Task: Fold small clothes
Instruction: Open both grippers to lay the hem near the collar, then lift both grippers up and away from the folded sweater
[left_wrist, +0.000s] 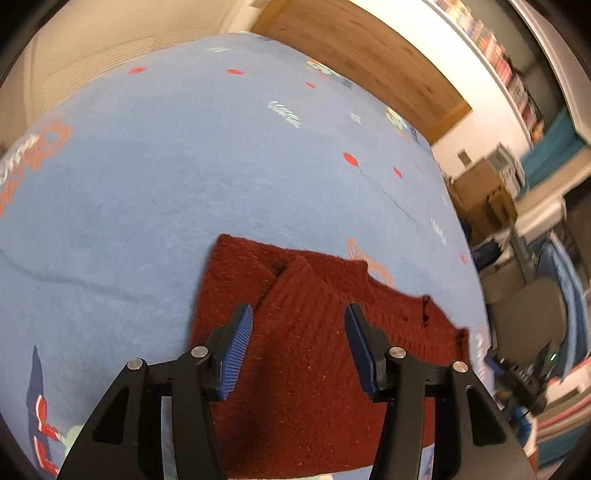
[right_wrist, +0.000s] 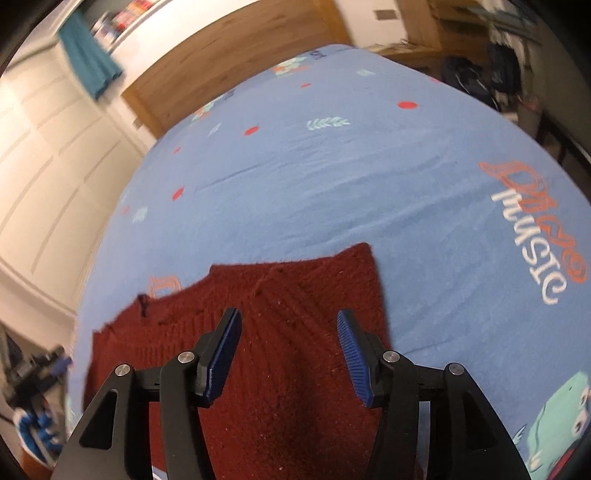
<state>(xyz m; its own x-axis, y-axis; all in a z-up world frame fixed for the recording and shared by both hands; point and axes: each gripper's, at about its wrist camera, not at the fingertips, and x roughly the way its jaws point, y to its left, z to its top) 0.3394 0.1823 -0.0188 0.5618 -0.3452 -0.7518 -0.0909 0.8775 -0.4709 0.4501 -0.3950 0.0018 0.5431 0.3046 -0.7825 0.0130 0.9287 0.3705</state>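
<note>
Claws (left_wrist: 299, 314) (right_wrist: 289, 319) apart, empty, over red knit (left_wrist: 306, 369) on blue bedsheet (left_wrist: 184, 166).

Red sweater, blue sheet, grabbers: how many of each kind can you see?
Dark red knitted sweater: 1
Blue printed bedsheet: 1
Grippers, both open above the sweater: 2, the left gripper and the right gripper
Total: 4

the left gripper (left_wrist: 299, 314) is showing black angular linkage arms with triangular cutouts, round silver pins sitting at each joint. the right gripper (right_wrist: 288, 319) is looking identical, its blue ribbed pads (right_wrist: 352, 358) running toward twelve o'clock from black fingers.
</note>
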